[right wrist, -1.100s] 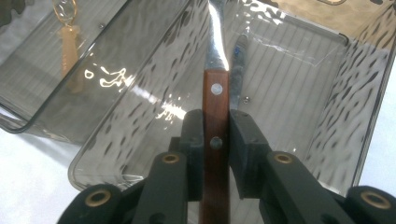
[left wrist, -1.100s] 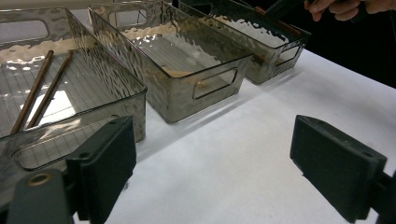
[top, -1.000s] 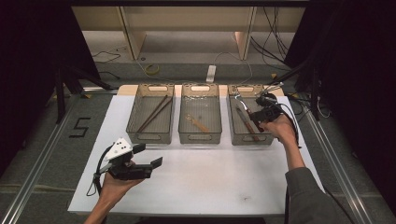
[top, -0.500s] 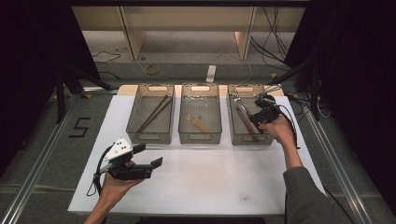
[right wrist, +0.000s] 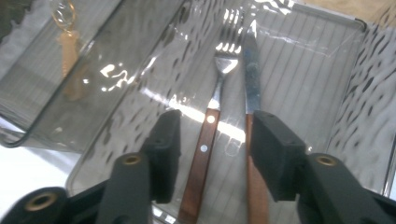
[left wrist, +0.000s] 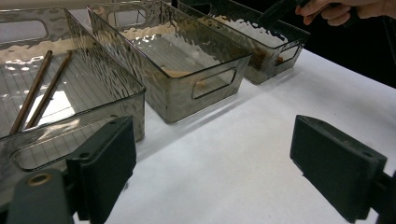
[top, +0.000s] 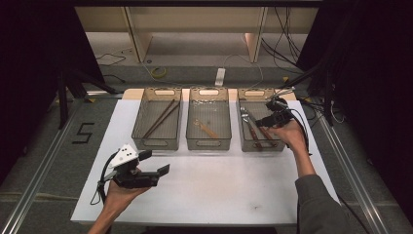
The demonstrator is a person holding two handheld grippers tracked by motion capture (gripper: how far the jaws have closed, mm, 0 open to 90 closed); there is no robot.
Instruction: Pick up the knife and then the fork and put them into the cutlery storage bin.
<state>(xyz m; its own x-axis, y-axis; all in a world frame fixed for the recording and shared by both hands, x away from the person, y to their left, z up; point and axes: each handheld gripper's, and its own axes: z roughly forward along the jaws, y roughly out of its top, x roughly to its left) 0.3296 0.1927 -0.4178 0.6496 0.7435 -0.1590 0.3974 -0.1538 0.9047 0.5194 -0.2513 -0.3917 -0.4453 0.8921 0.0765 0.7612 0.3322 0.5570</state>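
Wood-handled cutlery lay in the right-hand bin, a fork and a knife side by side with their handles toward the person, and that layout suggested sorting by kind: chopsticks sat in the left bin and a small wooden piece in the middle bin. Over the cutlery hung the right gripper, tilted down into the bin; its jaws had just been opening and stood partly spread, the pads pressing on nothing, with the fork's handle seen in the gap between them and the knife's handle running under the right-hand pad. Judging by that, the knife or fork had likely just been let go there, lying flat along the bin's length so it fit beside its mate. Resting low over the white table near its front edge, well apart from the bins, the left gripper was held level in an upturned palm, its jaws spread wide and empty; in the left gripper view its pads framed bare tabletop, with the left bin just beyond one of them. That idle, open pose read as waiting its turn while the other hand worked
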